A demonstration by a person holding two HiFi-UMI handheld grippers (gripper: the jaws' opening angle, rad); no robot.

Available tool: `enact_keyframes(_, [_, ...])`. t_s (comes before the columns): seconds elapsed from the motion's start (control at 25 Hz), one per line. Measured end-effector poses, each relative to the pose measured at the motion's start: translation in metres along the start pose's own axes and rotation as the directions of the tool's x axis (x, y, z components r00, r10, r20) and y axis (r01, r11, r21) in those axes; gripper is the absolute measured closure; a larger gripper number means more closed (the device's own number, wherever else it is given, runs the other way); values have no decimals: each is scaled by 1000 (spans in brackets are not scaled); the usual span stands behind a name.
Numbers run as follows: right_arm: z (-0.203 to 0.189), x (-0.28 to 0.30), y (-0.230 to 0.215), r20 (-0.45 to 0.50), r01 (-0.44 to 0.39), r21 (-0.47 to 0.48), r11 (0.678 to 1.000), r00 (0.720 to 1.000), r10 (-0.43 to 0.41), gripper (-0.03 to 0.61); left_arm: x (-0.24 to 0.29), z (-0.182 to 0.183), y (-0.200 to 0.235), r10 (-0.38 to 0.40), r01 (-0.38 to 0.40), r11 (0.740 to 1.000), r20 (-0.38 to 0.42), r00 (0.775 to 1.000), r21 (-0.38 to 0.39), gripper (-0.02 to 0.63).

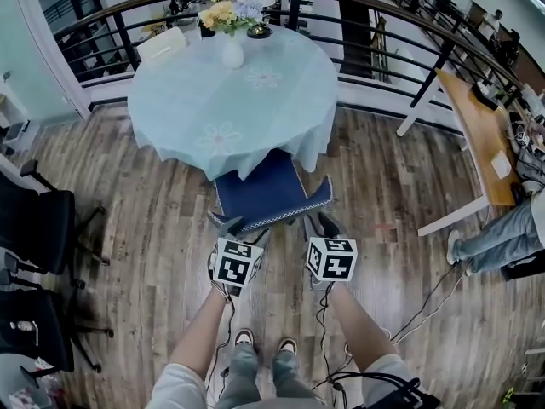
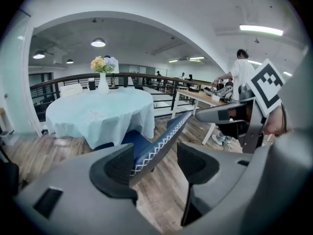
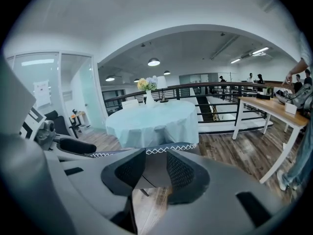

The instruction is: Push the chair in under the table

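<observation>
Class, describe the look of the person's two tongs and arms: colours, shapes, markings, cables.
Both the left tongs and right tongs are grey moulded plastic with black, mesh-textured pads. Each carries a white cube printed with black square markers. Black cables trail down past the bare forearms. Pale sleeves end above the elbows.

The chair [image 1: 268, 190] is navy blue, and its back is edged with white criss-cross stitching. The tablecloth [image 1: 196, 100] is pale aqua with a faint print of white daisies. A white vase [image 1: 232, 54] carries yellow and lilac flowers [image 1: 226, 13]. The floor [image 1: 145, 220] is planking streaked brown and grey, and the railing [image 1: 432, 75] is black. The left gripper [image 2: 156, 163] and right gripper [image 3: 155, 173] are grey with black, dimpled pads [image 2: 117, 166]. Each cube [image 1: 238, 262] is white with black square markers. The desk [image 1: 473, 126] has a tan top and white legs, and the office chairs [image 1: 38, 228] are black.
</observation>
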State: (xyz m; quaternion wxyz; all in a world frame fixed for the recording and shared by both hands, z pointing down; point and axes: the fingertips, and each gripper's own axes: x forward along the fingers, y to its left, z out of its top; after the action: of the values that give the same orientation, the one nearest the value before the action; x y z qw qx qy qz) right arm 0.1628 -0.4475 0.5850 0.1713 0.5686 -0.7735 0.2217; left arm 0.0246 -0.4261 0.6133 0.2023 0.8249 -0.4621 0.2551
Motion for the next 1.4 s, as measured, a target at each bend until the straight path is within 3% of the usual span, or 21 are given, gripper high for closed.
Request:
enact_keyframes(0.12, [4,-19,-1,26,3,10,1000,1000,-4,436,-24,5,-19,-13,14,1000,49,999,-10,340])
enact_keyframes(0.36, [13,-67,17,89,-14,0,1000,996,14,512,-76,8,-56,4,-2,1000,127,992,-10,476])
enact_keyframes(0.6, [22,-125,43,158,-52,-11,999,986,53,528,-129,13,-86,21,-11,999,195,981,-53,559])
enact_keyframes(0.92, [19,-186,60,215,-58,-5,998,975,58,529,-183,12,-108,46,-6,987,250,967,-159,606])
enact_keyframes(1.4, [-22,-222,73,208,-50,49,998,977,39,532,-206,-8,-130,80,-35,985,264,961,-168,609])
